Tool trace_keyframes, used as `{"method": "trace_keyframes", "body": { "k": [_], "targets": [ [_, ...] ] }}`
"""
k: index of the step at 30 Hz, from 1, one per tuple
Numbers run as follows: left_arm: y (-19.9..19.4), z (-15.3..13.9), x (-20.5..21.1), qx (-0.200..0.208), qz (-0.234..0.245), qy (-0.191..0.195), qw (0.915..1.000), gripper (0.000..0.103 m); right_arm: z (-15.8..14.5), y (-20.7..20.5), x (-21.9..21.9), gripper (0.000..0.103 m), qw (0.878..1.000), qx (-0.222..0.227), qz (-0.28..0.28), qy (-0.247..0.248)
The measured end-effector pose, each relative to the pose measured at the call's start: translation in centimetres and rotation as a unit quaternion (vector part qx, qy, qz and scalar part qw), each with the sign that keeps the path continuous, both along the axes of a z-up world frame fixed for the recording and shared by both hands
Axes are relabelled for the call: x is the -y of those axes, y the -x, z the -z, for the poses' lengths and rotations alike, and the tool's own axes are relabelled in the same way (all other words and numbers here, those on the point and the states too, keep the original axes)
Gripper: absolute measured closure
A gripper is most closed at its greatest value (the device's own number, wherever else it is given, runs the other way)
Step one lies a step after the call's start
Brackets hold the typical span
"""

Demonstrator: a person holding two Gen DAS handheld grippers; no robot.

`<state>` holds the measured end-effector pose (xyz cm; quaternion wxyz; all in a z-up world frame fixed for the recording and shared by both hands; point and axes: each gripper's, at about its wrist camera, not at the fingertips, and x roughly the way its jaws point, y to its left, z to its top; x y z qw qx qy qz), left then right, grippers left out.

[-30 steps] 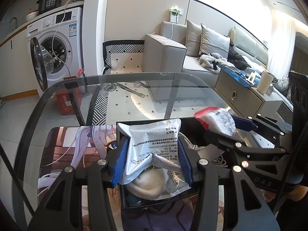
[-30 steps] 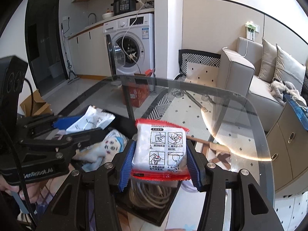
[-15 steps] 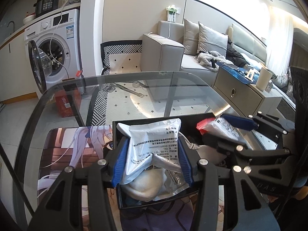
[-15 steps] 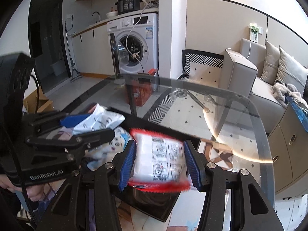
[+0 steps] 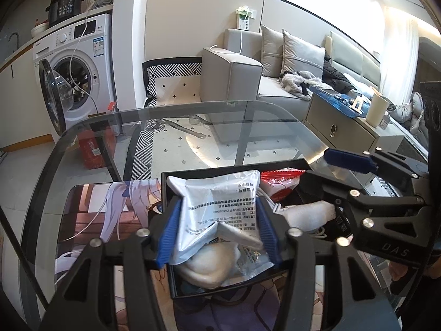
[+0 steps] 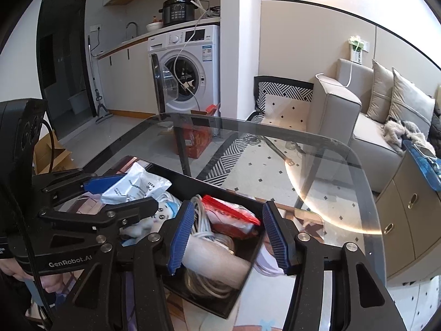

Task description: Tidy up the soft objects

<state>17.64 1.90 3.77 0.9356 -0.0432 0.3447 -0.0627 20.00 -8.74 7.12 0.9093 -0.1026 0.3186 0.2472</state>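
Right tongs (image 6: 226,234) now stand wide open and empty; the red-edged packet (image 6: 230,216) they gripped a second ago lies in the black tray (image 6: 242,284) on the glass worktop (image 6: 317,171), atop the coiled cable (image 6: 204,220). Left tongs (image 5: 217,227) remain clamped on the white pouch (image 5: 217,207), held above the tray's near side. One item stowed; the pouch likely goes next.

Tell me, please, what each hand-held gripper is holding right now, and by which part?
The left hand-held gripper pinches the white printed pouch across its lower side edges. The right hand-held gripper is open, holding nothing; the red-edged packet lies in the black tray.
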Motion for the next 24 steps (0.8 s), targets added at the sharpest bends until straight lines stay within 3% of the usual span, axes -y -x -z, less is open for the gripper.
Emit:
{"method": "trace_keyframes", "body": {
  "k": [3, 4, 6, 8, 10, 15, 24],
  "targets": [
    [0.3, -0.1, 0.0, 0.002, 0.0, -0.002, 1.0, 0.033, -0.1, 0.7, 0.7, 0.039, 1.0, 0.006, 0.007, -0.003],
    [0.3, -0.2, 0.0, -0.001, 0.0, -0.003, 1.0, 0.023, -0.2, 1.0, 1.0, 0.035, 1.0, 0.008, 0.007, -0.007],
    [0.6, -0.3, -0.2, 0.001, 0.001, 0.003, 1.0, 0.014, -0.2, 1.7, 1.5, 0.033, 1.0, 0.01, 0.009, -0.011],
    [1.3, -0.6, -0.3, 0.008, 0.007, 0.009, 0.9999, 0.01, -0.1, 2.4, 1.8, 0.027, 1.0, 0.01, 0.009, -0.011],
    [2.1, -0.8, -0.4, 0.016, 0.005, 0.004, 0.9999, 0.001, 0.1, 3.2, 2.3, 0.016, 1.0, 0.014, 0.011, -0.016],
    [3.8, -1.0, -1.1, 0.031, -0.009, -0.011, 0.9994, 0.0, 0.2, 5.0, 2.7, 0.003, 0.999, 0.023, 0.011, -0.029],
    [6.6, -0.3, -1.9, 0.045, -0.026, -0.021, 0.9984, 0.0, 0.3, 8.8, 2.3, 0.001, 0.997, 0.057, 0.001, -0.044]
  ]
}}
